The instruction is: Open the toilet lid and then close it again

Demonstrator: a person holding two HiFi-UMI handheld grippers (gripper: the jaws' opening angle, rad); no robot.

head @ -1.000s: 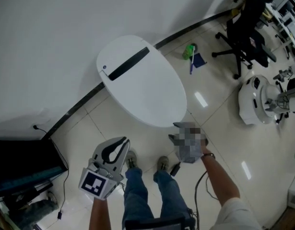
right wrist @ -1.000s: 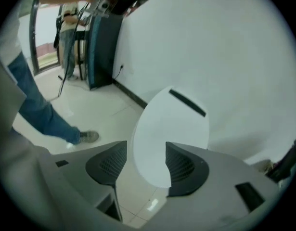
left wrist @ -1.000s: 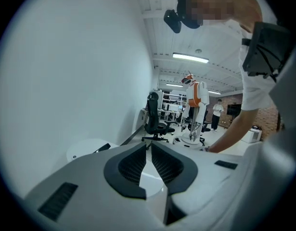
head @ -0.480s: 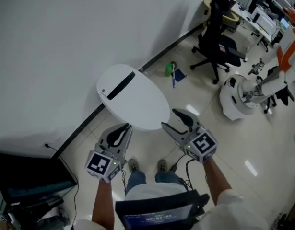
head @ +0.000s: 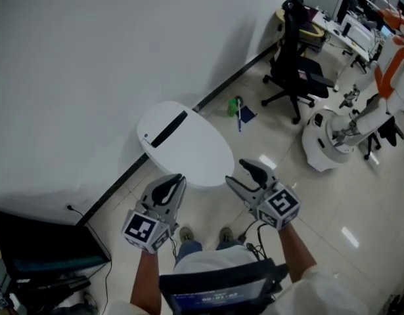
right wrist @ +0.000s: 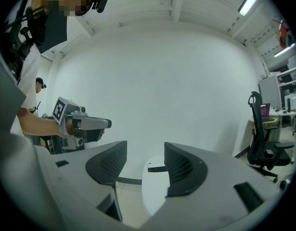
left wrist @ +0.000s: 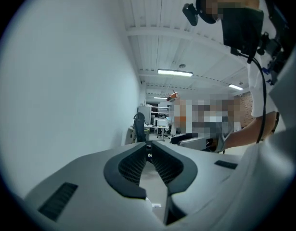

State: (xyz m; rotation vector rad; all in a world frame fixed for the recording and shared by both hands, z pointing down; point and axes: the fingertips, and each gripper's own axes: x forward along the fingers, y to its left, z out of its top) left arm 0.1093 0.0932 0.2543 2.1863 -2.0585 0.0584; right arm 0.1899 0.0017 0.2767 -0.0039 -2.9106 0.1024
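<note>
The toilet lid [head: 192, 148] is shut; left gripper [head: 176, 180] fingers [left wrist: 131, 165] together, right gripper [head: 243, 172] fingers [right wrist: 185, 170] apart, both empty.

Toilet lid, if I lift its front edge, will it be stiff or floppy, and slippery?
The lid looks like one moulded hard shell, so probably stiff. Its smooth white surface may be slippery. It would likely pivot at the end by the black strip, not come free.
</note>
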